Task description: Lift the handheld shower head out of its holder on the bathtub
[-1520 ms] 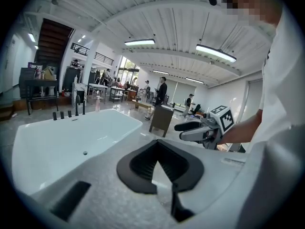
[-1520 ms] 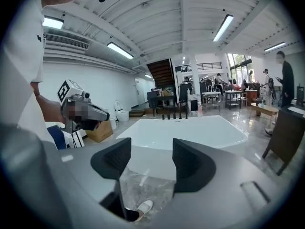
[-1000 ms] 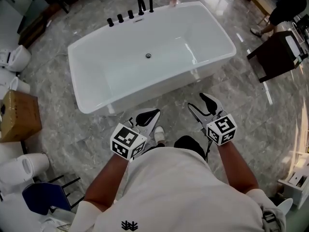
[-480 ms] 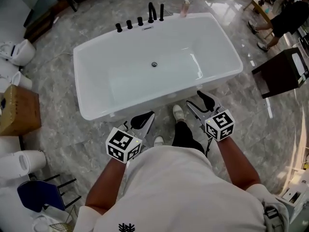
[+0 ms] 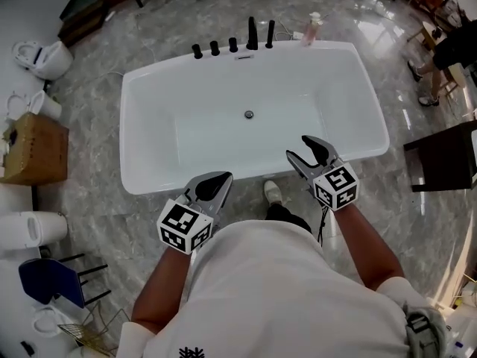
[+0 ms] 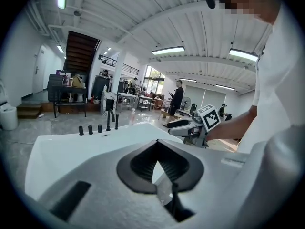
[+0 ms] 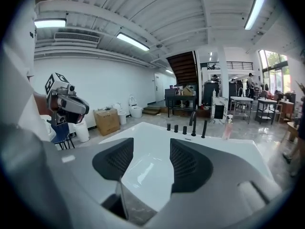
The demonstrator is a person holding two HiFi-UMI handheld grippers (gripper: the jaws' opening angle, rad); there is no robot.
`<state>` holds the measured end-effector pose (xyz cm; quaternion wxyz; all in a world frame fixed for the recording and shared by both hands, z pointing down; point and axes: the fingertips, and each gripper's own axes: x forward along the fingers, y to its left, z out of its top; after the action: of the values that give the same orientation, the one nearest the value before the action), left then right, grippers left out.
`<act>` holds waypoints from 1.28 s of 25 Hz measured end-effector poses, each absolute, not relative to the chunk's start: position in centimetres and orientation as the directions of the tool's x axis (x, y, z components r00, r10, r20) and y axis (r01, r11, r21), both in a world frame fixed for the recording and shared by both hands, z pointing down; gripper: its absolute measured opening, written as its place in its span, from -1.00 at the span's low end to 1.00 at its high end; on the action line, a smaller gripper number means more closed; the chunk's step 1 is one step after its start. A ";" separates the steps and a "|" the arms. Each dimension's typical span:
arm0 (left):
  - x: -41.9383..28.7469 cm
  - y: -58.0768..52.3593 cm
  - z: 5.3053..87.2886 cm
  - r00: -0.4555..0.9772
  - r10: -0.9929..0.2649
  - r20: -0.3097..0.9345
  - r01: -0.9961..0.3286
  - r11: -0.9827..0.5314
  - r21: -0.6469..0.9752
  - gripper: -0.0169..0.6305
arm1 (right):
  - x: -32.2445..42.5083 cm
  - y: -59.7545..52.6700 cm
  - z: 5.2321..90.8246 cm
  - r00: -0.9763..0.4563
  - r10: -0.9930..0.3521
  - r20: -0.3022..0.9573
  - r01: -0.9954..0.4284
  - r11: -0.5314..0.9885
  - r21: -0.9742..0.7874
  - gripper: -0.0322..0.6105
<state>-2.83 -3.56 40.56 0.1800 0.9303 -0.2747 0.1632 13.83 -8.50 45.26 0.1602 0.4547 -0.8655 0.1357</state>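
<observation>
- My left claw point(image 5: 220, 179) is clenched on nothing, at the near rim of the white bathtub point(image 5: 128, 133).
- My right claw point(image 5: 306, 150) stands released and empty over the same rim, its jaws having just narrowed a little.
- The black handheld shower head point(image 5: 270, 33) stands upright in its holder on the far rim, just beside the spout point(image 5: 252, 33), well apart from both claws.

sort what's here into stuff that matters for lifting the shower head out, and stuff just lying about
For the job:
- handheld shower head
- bathtub
- right gripper, jaws apart
- left gripper

Just lying about:
- pink bottle
- cardboard box
- blue chair
- toilet
</observation>
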 end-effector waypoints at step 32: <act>7.3 -20.8 45.5 0.598 -0.561 0.573 -0.782 -0.567 0.261 -0.92 | 28.0 -50.8 61.8 -0.528 -0.684 0.504 -0.825 0.553 -0.116 -0.18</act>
<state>7.27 -20.78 45.47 0.2520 0.8575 -0.3913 0.2193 27.98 -50.81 61.75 0.2049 0.4402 -0.8569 0.1730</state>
